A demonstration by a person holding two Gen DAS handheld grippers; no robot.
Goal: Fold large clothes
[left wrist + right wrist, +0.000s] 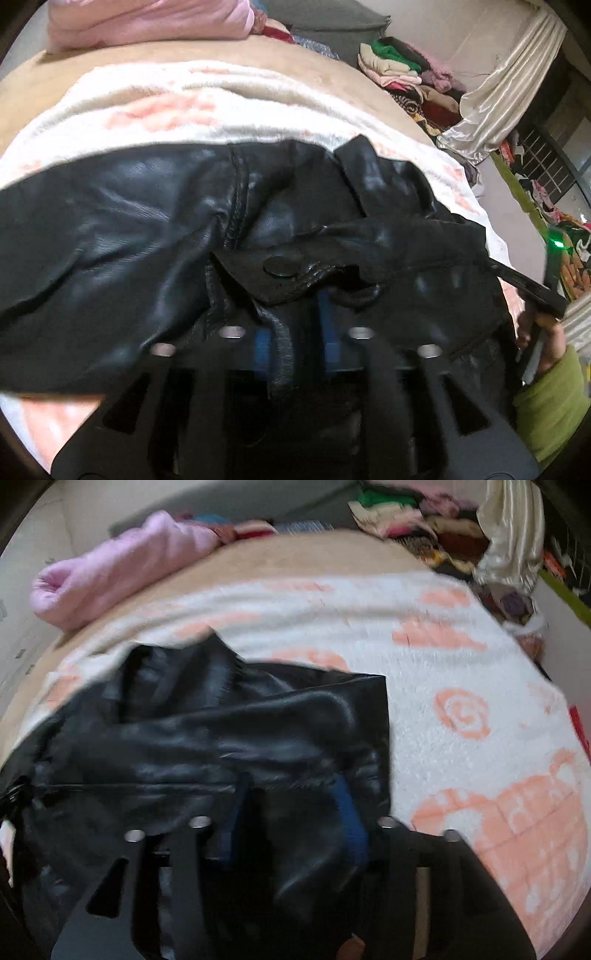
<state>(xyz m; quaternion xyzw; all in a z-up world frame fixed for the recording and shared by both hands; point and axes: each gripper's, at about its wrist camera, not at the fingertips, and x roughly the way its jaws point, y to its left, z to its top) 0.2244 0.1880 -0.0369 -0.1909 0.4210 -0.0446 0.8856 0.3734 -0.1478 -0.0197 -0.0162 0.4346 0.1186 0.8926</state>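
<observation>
A black leather jacket lies crumpled on a white blanket with pink flowers; a snap tab sits at its front. My left gripper is low over the jacket and open. A thin leather fold hangs between its blue pads with a gap beside it. In the right wrist view the jacket covers the left half of the blanket. My right gripper is shut on a thick leather fold that fills the space between its blue pads.
A pink padded garment lies at the far side of the tan bed cover. Piled clothes and a cream curtain stand at the back right. A hand in a green sleeve holds the other tool at the right.
</observation>
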